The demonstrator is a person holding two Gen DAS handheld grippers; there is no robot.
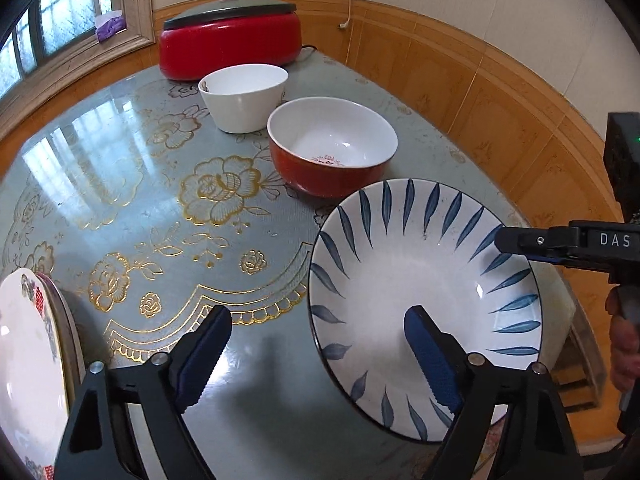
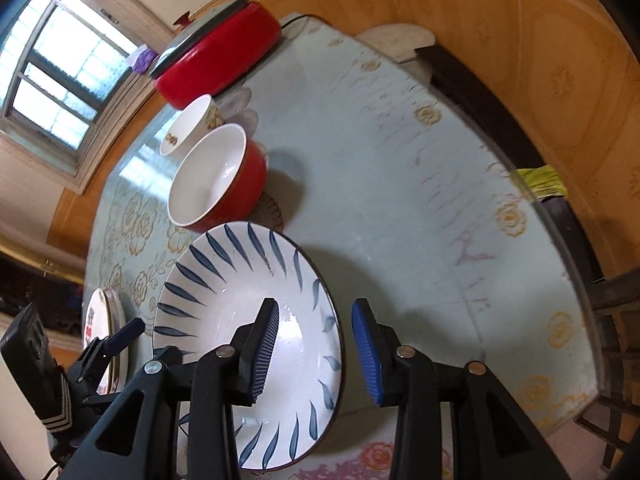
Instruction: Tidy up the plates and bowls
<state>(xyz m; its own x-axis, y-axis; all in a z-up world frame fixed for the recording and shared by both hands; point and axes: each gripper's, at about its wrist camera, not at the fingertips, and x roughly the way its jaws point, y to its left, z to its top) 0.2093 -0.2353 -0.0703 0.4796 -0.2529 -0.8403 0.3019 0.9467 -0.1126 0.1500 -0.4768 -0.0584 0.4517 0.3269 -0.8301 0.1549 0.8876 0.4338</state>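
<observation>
Bowls, two: one white tapered ceramic bowl [image 1: 244,96], one red-glazed bowl with white interior [image 1: 332,148], side by side before a red lidded electric pot [image 1: 230,46].

Plates: one wide white dish with blue leaf strokes round its rim [image 1: 400,272], at the near edge of the pale blue gold-flowered glass-topped table [image 1: 160,208]; a stack of white printed plates [image 1: 28,352] at left, count unclear.

Left gripper [image 1: 316,356]: angled down, jaws wide, holding nothing, right pad over the leaf dish.

Right gripper [image 2: 316,350]: angled down, jaws partly open astride the dish's rim, pads not pressing.
</observation>
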